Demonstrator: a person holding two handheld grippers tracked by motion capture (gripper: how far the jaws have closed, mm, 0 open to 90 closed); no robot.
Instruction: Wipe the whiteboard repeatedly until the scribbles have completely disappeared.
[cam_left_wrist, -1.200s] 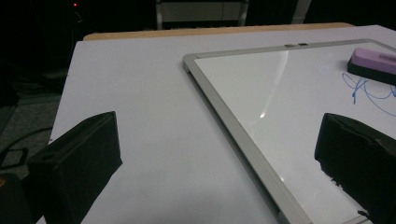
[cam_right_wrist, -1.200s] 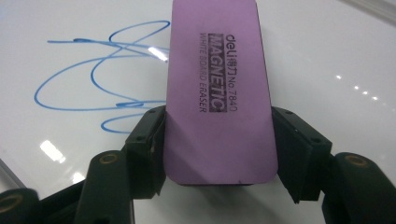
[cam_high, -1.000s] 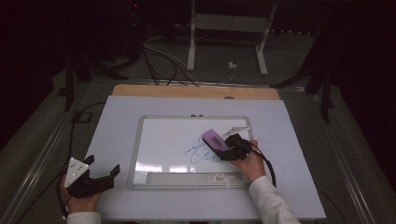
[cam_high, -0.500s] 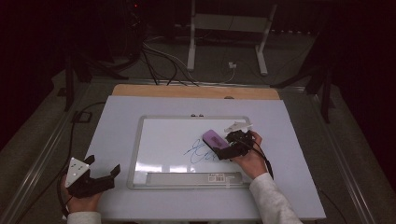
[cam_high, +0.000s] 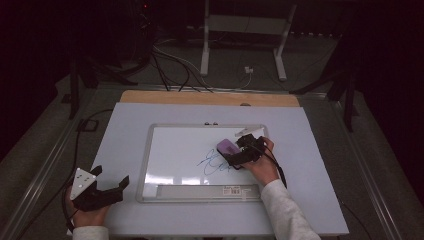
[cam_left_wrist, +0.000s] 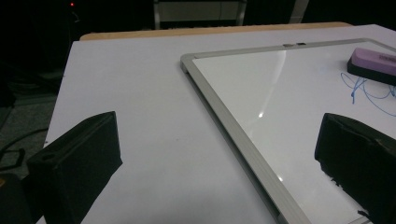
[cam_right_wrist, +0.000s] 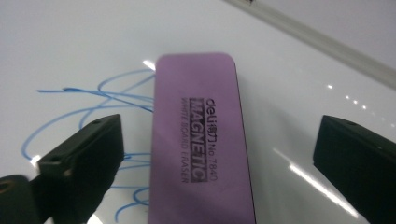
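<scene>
At the near edge of the table (cam_high: 150, 115), the left gripper (cam_high: 107, 187) rested in the person's left hand (cam_high: 87, 215). Its jaws stood wide apart with nothing between them. It sat just beside the near left corner of the whiteboard (cam_high: 175, 150).

A bit farther in, the right gripper (cam_high: 235, 159) was over the board, held in the right hand (cam_high: 262, 167). Its jaws had just been opening. In the right gripper view they stood wide, one on each side of the purple eraser (cam_right_wrist: 198, 140), and neither pad touched it. So the eraser was let go, not held.

The eraser lay flat on the board, on the right part of it, right at the blue scribble (cam_high: 212, 164). Some blue lines (cam_right_wrist: 93, 100) ran out from under its left side.

The step looked like picking up the eraser to wipe the scribble away. To do it well, the jaws should come down evenly on the two long sides, near the middle, and squeeze gently so it does not tip or slip. Then it should be kept flat while it rubs over the blue lines.

The eraser's long side pointed straight away from the right gripper, toward the far edge of the board. In the high view it slanted a little, from near right to far left. Its purple top with the printed words faced up.

Beyond the table were a metal stand (cam_high: 245, 30) and dark cables (cam_high: 170, 65) on the floor.
</scene>
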